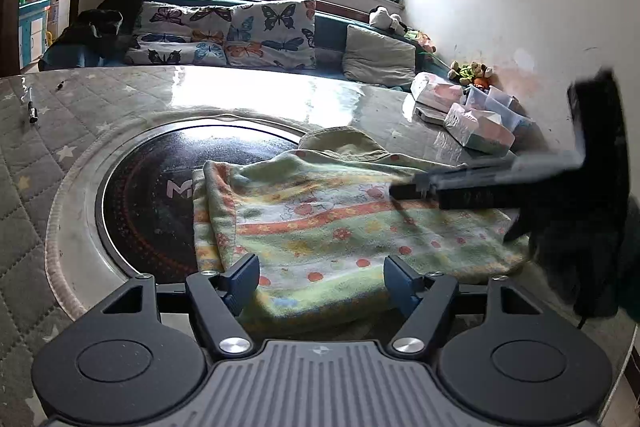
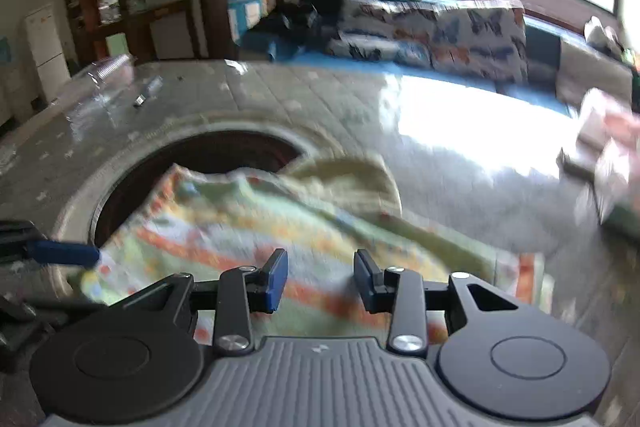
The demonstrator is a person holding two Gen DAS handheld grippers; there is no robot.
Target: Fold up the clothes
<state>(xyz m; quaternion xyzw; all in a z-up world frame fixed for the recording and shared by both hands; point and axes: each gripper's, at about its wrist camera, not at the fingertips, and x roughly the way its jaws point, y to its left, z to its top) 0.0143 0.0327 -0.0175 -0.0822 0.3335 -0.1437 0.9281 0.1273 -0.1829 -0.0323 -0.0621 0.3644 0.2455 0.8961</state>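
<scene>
A green, orange and white patterned cloth [image 1: 340,219] lies partly folded on the table, over the right side of a round dark cooktop [image 1: 148,203]. My left gripper [image 1: 320,283] is open just above the cloth's near edge, nothing between its pads. The right gripper shows in the left wrist view [image 1: 404,191] as a blurred dark arm over the cloth's right part. In the right wrist view the right gripper [image 2: 321,281] is open above the cloth [image 2: 248,227]; that view is blurred. The left gripper's blue fingertip [image 2: 64,253] shows at the left.
The table has a grey quilted cover [image 1: 32,155] with stars. Plastic-wrapped packs [image 1: 480,127] and small boxes stand at the back right by the wall. A pen-like tool [image 1: 32,111] lies at the far left. A sofa with butterfly cushions [image 1: 272,31] stands behind the table.
</scene>
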